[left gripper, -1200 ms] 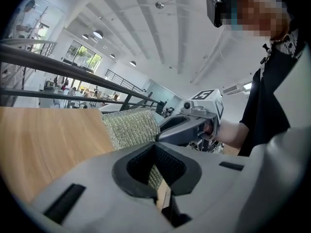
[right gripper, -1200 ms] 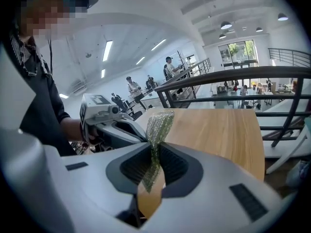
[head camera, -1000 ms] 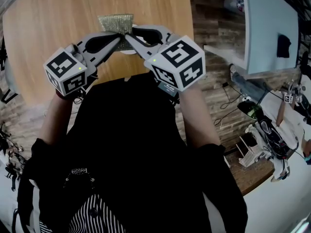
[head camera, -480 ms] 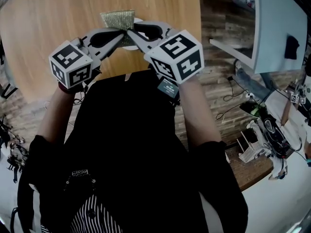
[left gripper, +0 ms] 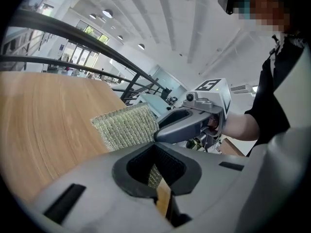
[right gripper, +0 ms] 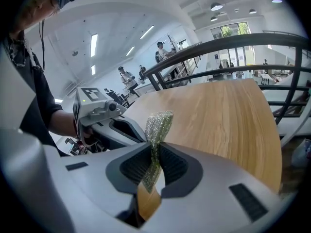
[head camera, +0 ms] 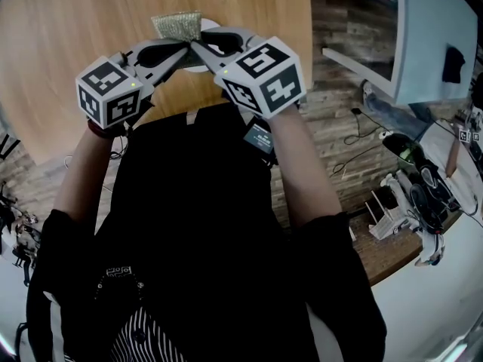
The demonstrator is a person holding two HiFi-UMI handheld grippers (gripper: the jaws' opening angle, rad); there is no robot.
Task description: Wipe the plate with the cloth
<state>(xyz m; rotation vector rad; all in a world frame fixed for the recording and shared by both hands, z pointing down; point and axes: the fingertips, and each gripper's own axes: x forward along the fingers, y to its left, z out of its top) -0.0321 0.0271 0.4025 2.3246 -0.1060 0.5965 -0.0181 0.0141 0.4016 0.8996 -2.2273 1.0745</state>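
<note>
Head view looks steeply down on a round wooden table (head camera: 60,36) that fills the upper left. The person's black top (head camera: 196,225) covers the middle of the picture. Both forearms reach forward over the table's near edge. To the right, on a wood floor (head camera: 332,127), stands a pale desk (head camera: 430,36).

The left gripper (head camera: 181,50) and right gripper (head camera: 200,45) angle in toward each other, and their tips meet above the table edge. The cloth (head camera: 177,25), a small glittery green-gold square, stands up from that meeting point over the wood.

Right gripper view shows its jaws pressed narrow on the cloth, which runs edge-on between the pads and rises above the tips. Left gripper view shows its jaws drawn close too. A strip of the same cloth sits in the hollow between the pads, and the rest spreads out to the left beyond the tips, so both claws appear to pinch it.

A white sliver (head camera: 198,65) shows under the jaws. Whether it is the plate I cannot tell.
</note>
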